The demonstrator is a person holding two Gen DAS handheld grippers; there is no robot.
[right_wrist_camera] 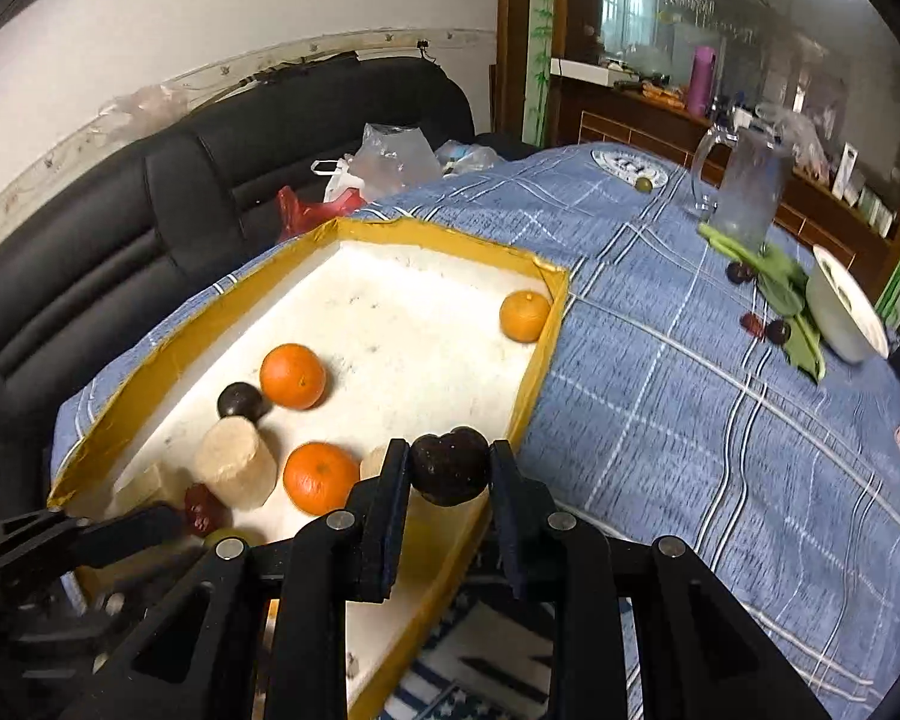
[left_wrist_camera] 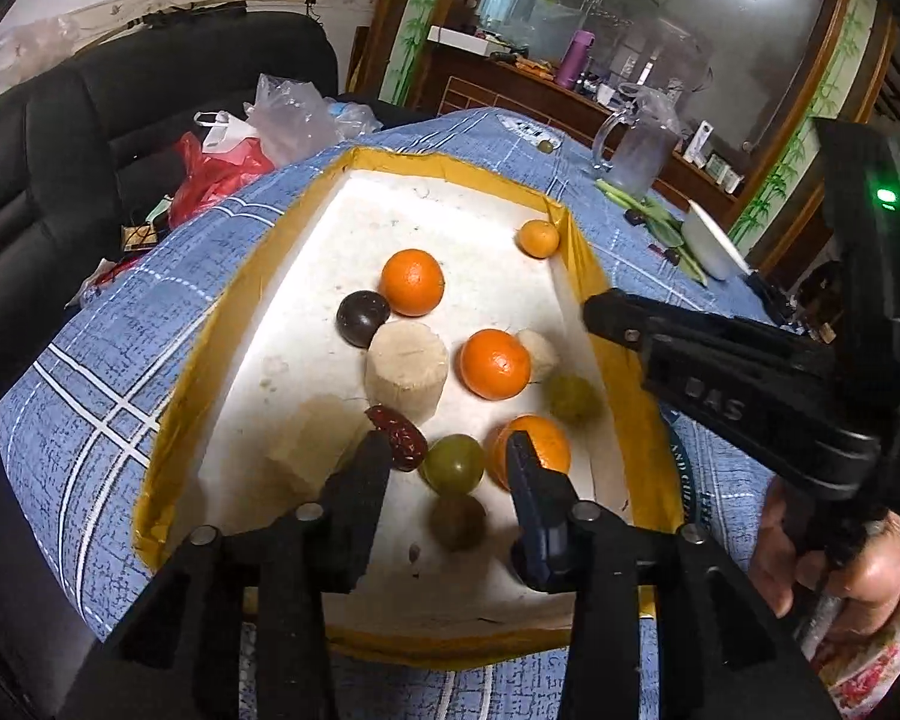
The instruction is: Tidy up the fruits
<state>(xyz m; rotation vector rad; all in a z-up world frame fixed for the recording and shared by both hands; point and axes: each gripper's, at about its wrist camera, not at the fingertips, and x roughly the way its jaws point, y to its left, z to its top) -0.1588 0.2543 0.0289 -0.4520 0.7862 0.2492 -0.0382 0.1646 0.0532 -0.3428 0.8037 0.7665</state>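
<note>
Blurred: a brownish round fruit [left_wrist_camera: 457, 521] between the left gripper's [left_wrist_camera: 450, 468] fingers; identity unclear
Half-hidden: green fruit [right_wrist_camera: 229, 536] behind black linkage

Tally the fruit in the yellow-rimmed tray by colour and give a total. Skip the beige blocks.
oranges: 4
green fruits: 2
black fruit: 1
red date: 1
brown fruit, blurred: 1
Total: 9
Not counted: the held fruit in the right hand-held gripper, over the tray edge.
</note>
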